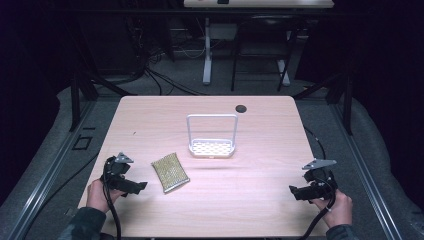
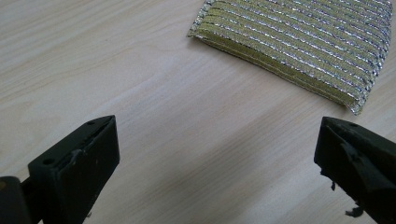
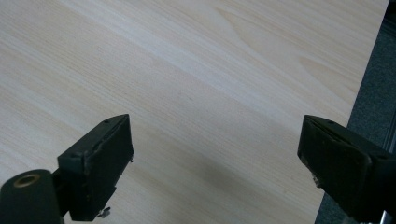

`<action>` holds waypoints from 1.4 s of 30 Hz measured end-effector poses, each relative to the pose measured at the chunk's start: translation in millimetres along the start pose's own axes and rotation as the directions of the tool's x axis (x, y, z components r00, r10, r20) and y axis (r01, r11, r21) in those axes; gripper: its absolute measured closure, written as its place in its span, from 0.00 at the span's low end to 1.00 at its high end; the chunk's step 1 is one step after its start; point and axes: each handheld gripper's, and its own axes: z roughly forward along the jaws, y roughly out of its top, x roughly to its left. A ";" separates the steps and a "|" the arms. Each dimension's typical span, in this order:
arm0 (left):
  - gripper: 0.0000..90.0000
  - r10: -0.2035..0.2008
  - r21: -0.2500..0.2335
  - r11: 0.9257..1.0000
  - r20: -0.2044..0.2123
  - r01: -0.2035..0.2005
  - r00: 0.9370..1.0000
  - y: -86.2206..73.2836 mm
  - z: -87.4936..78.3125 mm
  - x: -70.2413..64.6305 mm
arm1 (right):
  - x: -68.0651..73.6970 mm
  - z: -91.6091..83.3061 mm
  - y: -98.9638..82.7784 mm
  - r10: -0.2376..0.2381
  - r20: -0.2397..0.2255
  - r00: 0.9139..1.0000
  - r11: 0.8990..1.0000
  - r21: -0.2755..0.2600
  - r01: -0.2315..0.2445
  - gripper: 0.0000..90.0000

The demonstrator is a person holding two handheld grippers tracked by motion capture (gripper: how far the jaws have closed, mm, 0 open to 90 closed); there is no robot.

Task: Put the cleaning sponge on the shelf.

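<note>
High view | left gripper (image 1: 137, 186) jaws wide apart, empty, just left of gold sponge (image 1: 170, 172) | right gripper (image 1: 296, 192) jaws wide apart, empty, near right | white rack (image 1: 211, 148) farther, centre.

Lit table, dark room

In the high view the table (image 1: 210, 150) is evenly lit from above while everything around it sinks into near black; the picture is soft and grainy. A faint shadow lies on the table just in front of the rack (image 1: 212, 136). In the left gripper view the sponge (image 2: 299, 46) glints with small highlights and is fairly sharp, while the close black jaws there blur slightly.
</note>
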 end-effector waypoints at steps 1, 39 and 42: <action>0.00 0.000 -0.001 1.000 0.003 0.000 1.000 0.5 -0.1 -0.3 | -0.1 0.1 0.0 0.000 -0.001 1.000 1.000 -0.001 0.000 0.11; 0.00 0.083 -0.015 0.997 0.098 -0.082 0.992 60.5 33.6 -28.8 | -3.3 0.9 4.2 0.006 -0.006 1.000 1.000 0.005 -0.006 0.02; 0.00 0.093 -0.008 0.996 0.115 -0.093 0.989 64.2 37.8 -32.4 | -3.3 1.0 4.6 0.004 -0.011 1.000 1.000 0.011 -0.004 0.01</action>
